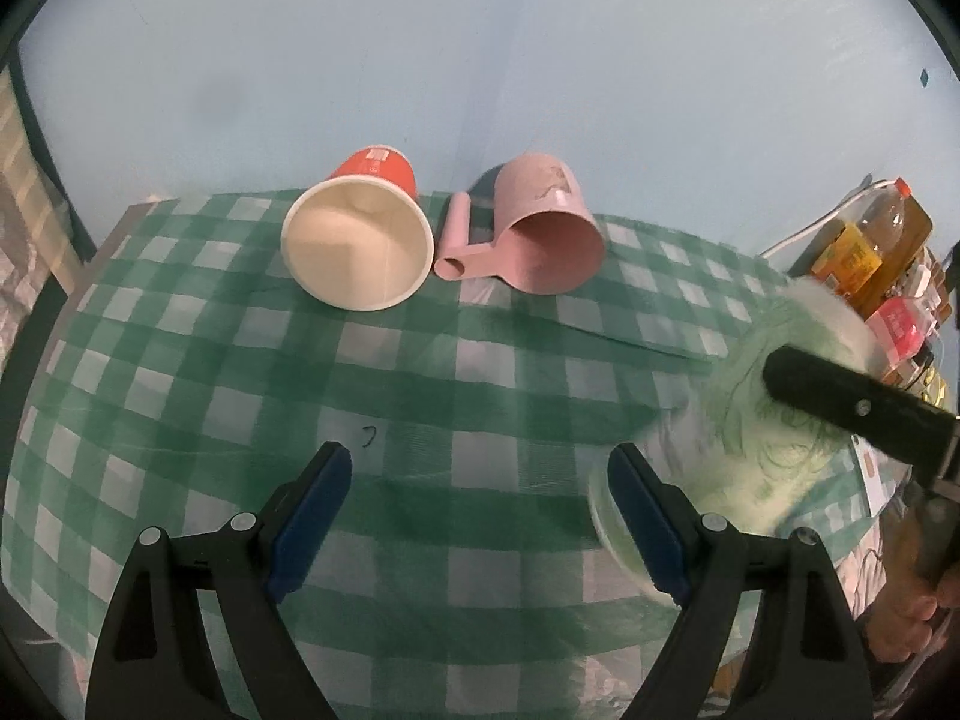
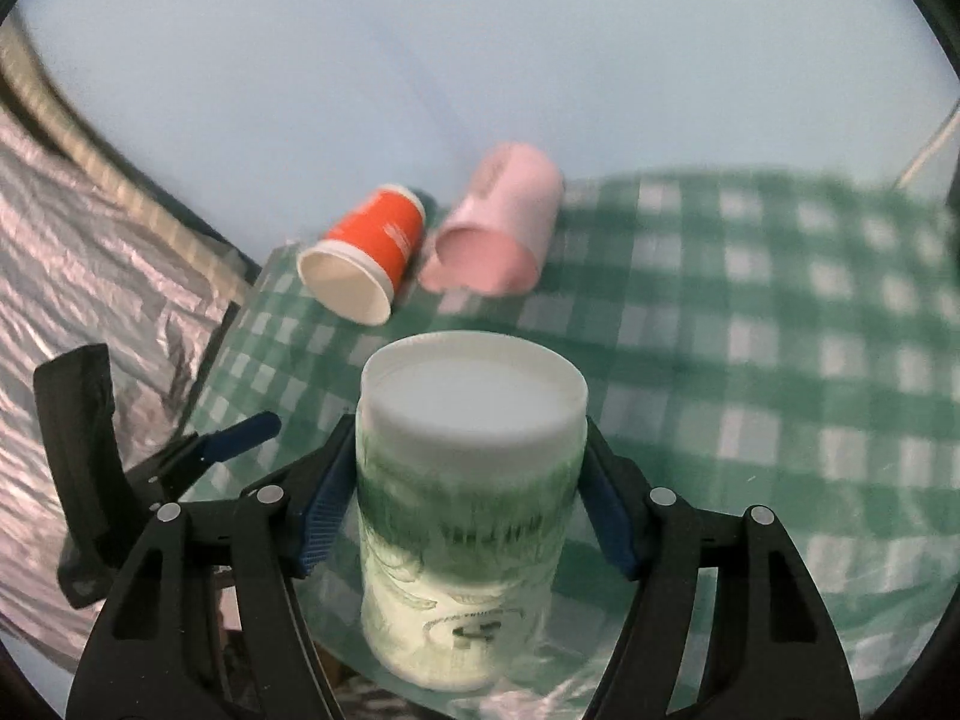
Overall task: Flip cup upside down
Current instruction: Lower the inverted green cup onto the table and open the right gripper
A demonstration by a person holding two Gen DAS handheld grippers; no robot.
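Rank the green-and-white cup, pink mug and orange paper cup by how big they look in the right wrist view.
1. Green-and-white cup, though it sits closest to the camera.
2. Pink mug.
3. Orange paper cup, only slightly smaller-looking than the mug.

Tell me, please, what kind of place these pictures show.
Probably a home, perhaps a dining corner. A green-and-white checked tablecloth covers the table, a red paper cup and a pink plastic mug lie on it, and a plastic bottle of amber liquid stands among packaged goods nearby.
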